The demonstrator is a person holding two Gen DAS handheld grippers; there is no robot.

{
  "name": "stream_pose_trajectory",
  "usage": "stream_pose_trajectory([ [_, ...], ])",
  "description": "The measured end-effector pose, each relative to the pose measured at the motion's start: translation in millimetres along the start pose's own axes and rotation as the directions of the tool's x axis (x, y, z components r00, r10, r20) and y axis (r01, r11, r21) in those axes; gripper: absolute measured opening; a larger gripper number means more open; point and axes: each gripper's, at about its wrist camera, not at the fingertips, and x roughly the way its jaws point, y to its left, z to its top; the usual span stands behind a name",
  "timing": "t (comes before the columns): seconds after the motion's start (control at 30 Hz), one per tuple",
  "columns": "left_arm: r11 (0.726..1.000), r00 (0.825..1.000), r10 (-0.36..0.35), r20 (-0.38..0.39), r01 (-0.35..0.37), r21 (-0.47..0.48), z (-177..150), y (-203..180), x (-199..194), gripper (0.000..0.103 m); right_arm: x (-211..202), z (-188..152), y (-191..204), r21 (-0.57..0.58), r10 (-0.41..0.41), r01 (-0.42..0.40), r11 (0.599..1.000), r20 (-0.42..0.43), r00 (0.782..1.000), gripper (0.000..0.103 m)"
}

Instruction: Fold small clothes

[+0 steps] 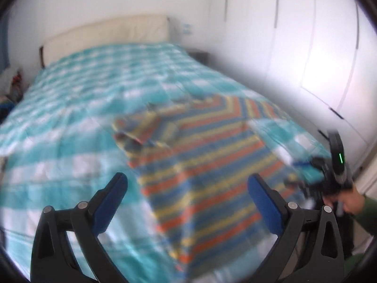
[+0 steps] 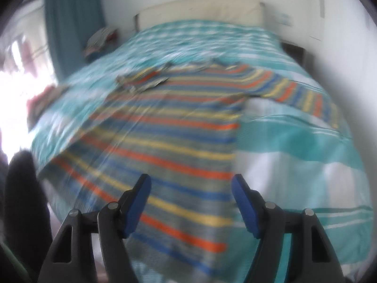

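White wardrobe doors (image 1: 306, 47) and a pale headboard (image 1: 106, 35) frame a bed (image 1: 70, 118) under a teal-and-white checked cover. On its near right part lies the striped shirt (image 1: 200, 153), spread flat with orange, yellow and blue bands; one sleeve looks folded in across the chest on the left, while the other sleeve (image 2: 304, 94) stretches out to the right. Both pictures are blurred. The left gripper (image 1: 187, 200) hovers above the hem, its fingers wide apart and empty. The right gripper (image 2: 190, 200) also hangs over the lower body of the shirt, fingers spread with nothing between them. A risk, as I judge it: the loose knit could bunch or drag on the soft cover when pinched, skewing the fold, and the folded sleeve could slip open.
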Motion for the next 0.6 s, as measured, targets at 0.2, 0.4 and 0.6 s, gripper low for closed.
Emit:
stream_pose_trajectory([
  [0.2, 0.977, 0.997, 0.017, -0.071, -0.002, 0.214, 47.8, 5.9, 103.7, 0.102, 26.9, -21.1, 7.0, -0.024, -0.035, 0.034, 0.999, -0.047, 0.998, 0.070],
  [0.4, 0.940, 0.958, 0.065, -0.278, 0.035, 0.340, 39.4, -4.4, 248.4, 0.078, 28.5, -18.7, 1.7, 0.017, -0.025, 0.026, 1.000, -0.032, 0.999, 0.071],
  [0.6, 0.994, 0.932, 0.062, -0.358, -0.026, 0.104, 37.1, 46.1, 294.1, 0.004, 28.5, -17.4, 2.4, 0.024, -0.022, 0.023, 0.999, -0.022, 1.000, 0.071],
])
